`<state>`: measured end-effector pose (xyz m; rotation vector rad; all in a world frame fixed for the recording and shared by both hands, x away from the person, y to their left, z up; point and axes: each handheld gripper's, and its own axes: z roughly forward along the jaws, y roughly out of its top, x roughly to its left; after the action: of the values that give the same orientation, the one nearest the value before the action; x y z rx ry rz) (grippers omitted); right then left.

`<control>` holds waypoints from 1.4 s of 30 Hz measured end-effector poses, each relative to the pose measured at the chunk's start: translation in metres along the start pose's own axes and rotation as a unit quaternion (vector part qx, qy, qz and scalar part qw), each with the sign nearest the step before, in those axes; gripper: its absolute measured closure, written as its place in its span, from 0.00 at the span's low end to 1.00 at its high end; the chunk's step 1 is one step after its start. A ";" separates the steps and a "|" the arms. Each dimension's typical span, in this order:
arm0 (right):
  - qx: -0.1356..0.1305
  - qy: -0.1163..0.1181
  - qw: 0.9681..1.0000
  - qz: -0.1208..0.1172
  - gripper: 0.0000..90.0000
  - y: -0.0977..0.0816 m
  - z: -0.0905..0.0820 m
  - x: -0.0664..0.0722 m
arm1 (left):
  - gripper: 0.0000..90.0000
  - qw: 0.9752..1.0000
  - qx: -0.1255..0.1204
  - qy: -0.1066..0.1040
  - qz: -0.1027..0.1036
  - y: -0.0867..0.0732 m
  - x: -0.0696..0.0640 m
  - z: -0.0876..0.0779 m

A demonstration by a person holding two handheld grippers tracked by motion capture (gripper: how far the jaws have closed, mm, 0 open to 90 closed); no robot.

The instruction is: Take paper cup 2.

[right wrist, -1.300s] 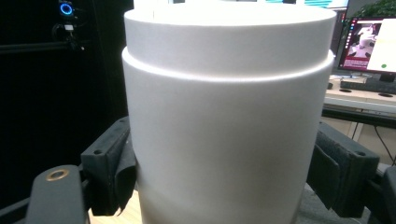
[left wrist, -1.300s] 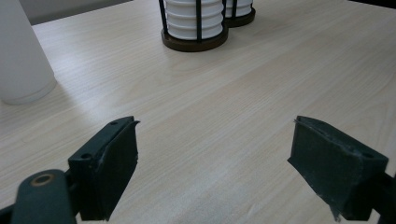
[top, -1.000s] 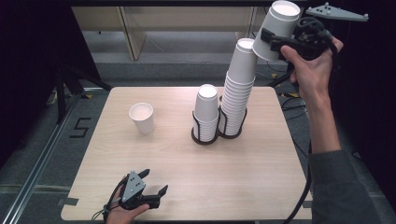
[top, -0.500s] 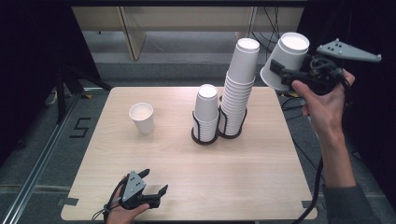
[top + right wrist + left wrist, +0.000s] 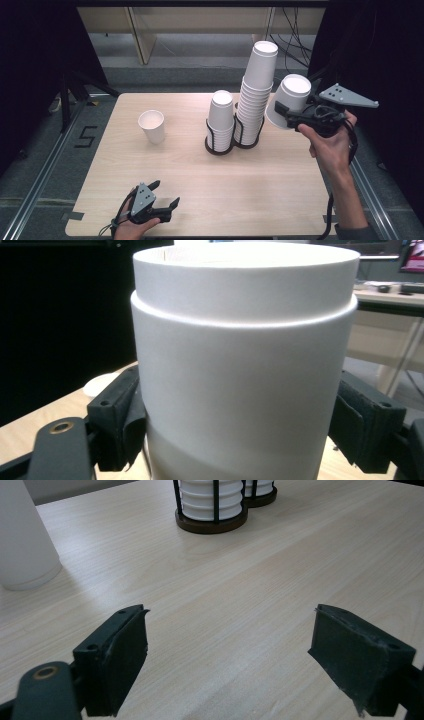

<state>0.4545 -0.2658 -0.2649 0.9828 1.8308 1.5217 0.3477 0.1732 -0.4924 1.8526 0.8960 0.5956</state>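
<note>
Right gripper (image 5: 283, 111) has dropped from above the tall stack (image 5: 256, 95) to beside it, jaws clamped on an upside-down cup (image 5: 289, 100); left gripper (image 5: 165, 200) rests open on the table (image 5: 250, 190); likely setting cup down

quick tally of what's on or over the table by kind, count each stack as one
loose white paper cups: 2 (one standing on the table, one upside down in the right gripper)
stacks of upside-down white cups: 2 (short stack, tall stack)
black wire cup holders: 1 (double holder)
grippers: 2 (left gripper, right gripper)
total: 7
</note>
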 end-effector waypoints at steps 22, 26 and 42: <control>0.014 0.072 0.997 0.010 0.22 -0.074 0.033 0.042 | 0.16 1.000 -0.022 0.012 -0.005 0.004 0.005 0.005; 0.020 0.077 0.997 0.003 0.22 -0.081 0.037 0.049 | 0.16 0.999 -0.029 0.012 -0.005 0.006 0.006 0.005; 0.051 0.129 0.990 -0.001 0.22 -0.107 0.064 0.084 | 0.16 0.999 -0.048 -0.009 -0.018 0.010 -0.001 0.012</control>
<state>0.4372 -0.1701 -0.3798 0.8619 2.1066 1.6307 0.3593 0.1629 -0.4881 1.7495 0.8714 0.5888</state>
